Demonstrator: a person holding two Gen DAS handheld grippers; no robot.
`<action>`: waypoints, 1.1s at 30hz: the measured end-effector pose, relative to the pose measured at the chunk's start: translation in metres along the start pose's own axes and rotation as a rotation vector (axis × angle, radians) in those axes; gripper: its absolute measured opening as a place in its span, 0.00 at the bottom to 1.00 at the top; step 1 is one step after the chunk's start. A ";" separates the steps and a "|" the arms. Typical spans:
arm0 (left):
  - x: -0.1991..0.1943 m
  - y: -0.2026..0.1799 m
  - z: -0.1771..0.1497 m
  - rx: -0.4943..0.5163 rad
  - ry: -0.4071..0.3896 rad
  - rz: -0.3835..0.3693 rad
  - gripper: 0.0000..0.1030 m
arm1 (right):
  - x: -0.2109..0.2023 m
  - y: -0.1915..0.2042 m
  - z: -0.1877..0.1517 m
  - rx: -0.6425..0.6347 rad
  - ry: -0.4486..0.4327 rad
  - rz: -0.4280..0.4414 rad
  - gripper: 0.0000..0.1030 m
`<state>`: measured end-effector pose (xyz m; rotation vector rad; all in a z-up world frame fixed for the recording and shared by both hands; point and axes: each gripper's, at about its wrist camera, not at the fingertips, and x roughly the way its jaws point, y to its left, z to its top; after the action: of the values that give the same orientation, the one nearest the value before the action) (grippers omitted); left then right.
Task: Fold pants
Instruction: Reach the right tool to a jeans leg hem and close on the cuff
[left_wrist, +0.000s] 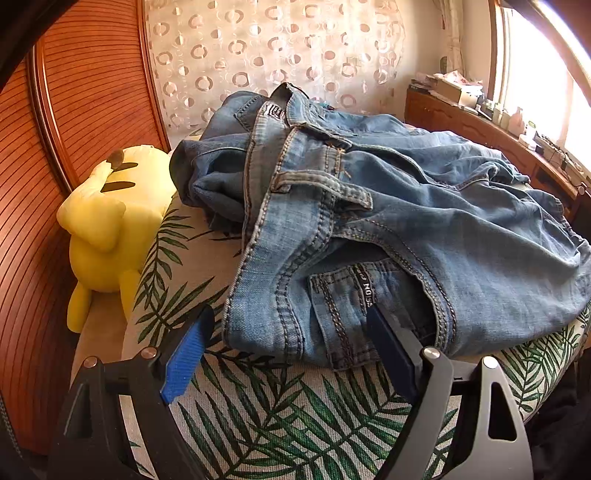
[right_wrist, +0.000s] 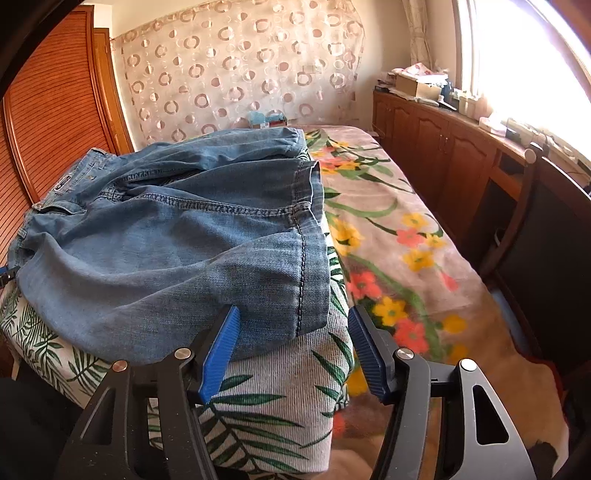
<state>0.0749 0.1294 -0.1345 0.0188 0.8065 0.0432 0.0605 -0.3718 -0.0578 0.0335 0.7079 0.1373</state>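
Blue-padded fingers of the left gripper stand wide apart at the waistband end of the jeans, gripping nothing. Beneath lies a cushion printed with green palm leaves, on a bed with a floral blanket. Slatted wooden wardrobe doors rise at one side, a ring-patterned curtain hangs behind, low wooden cabinets run under a bright window. Beside the cushion sits a yellow plush toy. Rumpled, roughly folded, the faded denim covers the cushion top; the right gripper, jaws narrower yet not clamped, brackets its hem corner
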 end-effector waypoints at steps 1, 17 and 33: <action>0.001 0.001 0.000 -0.002 0.001 -0.001 0.83 | 0.000 0.000 0.001 0.003 -0.003 0.004 0.50; 0.005 0.010 0.001 -0.060 0.016 -0.017 0.73 | -0.023 0.002 -0.003 -0.044 -0.140 -0.038 0.15; -0.019 0.003 0.005 -0.036 -0.044 -0.011 0.18 | -0.020 0.002 0.013 -0.040 -0.102 -0.030 0.15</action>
<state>0.0658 0.1318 -0.1172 -0.0190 0.7617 0.0465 0.0539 -0.3724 -0.0351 -0.0080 0.6031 0.1202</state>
